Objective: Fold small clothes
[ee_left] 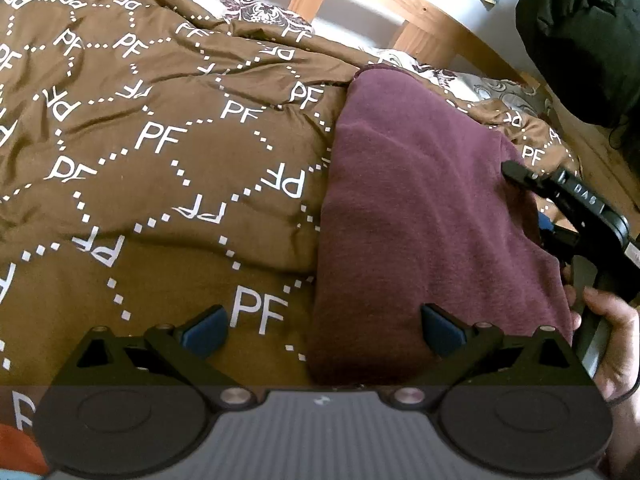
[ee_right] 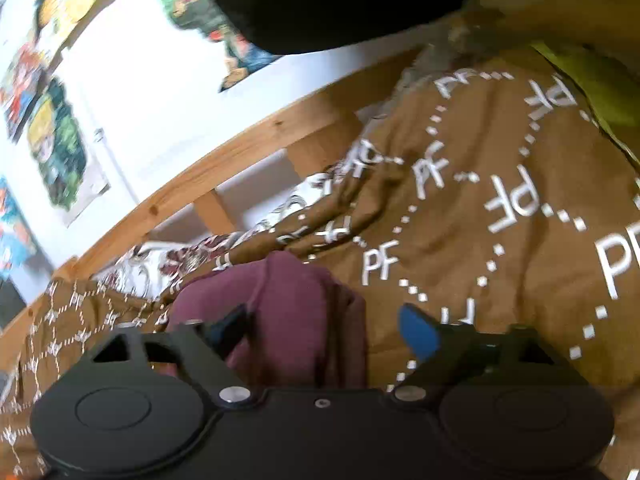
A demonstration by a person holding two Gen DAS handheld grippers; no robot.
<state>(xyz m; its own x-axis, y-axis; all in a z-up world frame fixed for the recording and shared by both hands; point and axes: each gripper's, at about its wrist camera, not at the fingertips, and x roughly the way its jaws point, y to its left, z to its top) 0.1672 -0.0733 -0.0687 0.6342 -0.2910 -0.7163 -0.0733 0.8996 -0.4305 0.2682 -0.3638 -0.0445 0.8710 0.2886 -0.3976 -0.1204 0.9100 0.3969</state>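
Note:
A maroon garment [ee_left: 420,208] lies folded in a long strip on a brown "PF" patterned duvet [ee_left: 160,140]. My left gripper [ee_left: 324,330] is open and straddles the garment's near left edge, low over the bed. My right gripper [ee_left: 516,172] shows at the garment's right side, held by a hand [ee_left: 616,332]. In the right wrist view my right gripper [ee_right: 324,328] is open with a bunched end of the maroon garment [ee_right: 288,308] between its blue-padded fingers, not pinched.
A wooden bed rail [ee_left: 424,20] runs along the far side, also in the right wrist view [ee_right: 224,168]. A black bag or cushion [ee_left: 584,32] sits at the far right. Posters [ee_right: 56,136] hang on the white wall. An orange item [ee_left: 16,448] lies at the near left.

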